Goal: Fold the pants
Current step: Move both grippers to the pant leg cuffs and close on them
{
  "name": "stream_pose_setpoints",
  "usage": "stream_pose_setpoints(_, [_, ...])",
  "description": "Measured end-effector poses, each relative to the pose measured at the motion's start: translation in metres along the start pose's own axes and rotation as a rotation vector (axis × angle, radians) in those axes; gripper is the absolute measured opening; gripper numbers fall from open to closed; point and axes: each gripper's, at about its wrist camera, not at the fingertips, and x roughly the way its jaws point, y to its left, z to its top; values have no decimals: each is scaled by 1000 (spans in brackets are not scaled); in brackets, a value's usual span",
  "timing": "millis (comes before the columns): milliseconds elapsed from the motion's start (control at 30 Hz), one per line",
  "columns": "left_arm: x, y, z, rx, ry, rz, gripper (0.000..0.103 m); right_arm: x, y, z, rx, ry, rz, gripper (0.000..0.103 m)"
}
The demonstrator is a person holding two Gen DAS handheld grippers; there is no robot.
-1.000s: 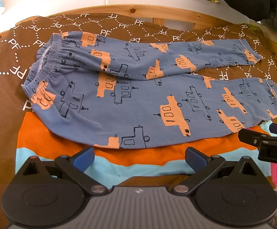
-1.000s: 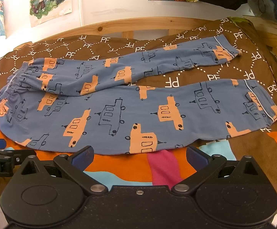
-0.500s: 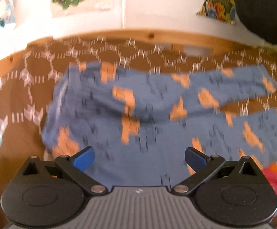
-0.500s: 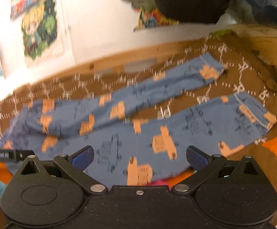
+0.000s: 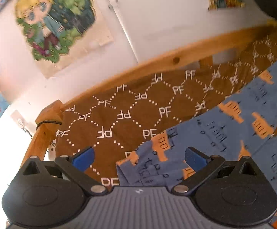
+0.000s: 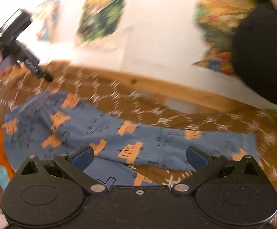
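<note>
The blue pants (image 5: 224, 133) with orange truck prints lie flat on the brown patterned bedspread (image 5: 123, 114). My left gripper (image 5: 138, 157) is open and empty, just above the far corner of the waistband (image 5: 130, 164). My right gripper (image 6: 139, 157) is open and empty above the far leg of the pants (image 6: 148, 137), near its cuff end (image 6: 251, 143). The right wrist view is blurred; it shows the left gripper's body (image 6: 21, 51) held in a hand at the upper left.
A wooden bed rail (image 5: 176, 61) runs along the far side, with a corner post (image 5: 48, 118) at the left. The white wall behind carries posters (image 5: 56, 19). A black object (image 6: 262, 53) hangs at the upper right.
Both grippers have moved forward over the pants towards the far side of the bed. The left one has swung to the waistband's far corner, the right one to the far leg. Both stay open.
</note>
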Motion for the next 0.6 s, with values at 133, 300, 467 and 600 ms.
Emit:
stream_pose_setpoints(133, [38, -5, 6, 61, 31, -51, 103, 68, -29, 25, -83, 101, 63, 102])
stream_pose_setpoints(300, [82, -14, 9, 188, 47, -108, 102, 165, -54, 58, -105, 169, 179, 91])
stream_pose_setpoints(467, [111, 0, 16, 160, 89, -153, 83, 240, -57, 82, -173, 270, 320, 77])
stream_pose_setpoints(600, [126, 3, 18, 219, 124, -228, 72, 266, -53, 85, -275, 313, 379, 74])
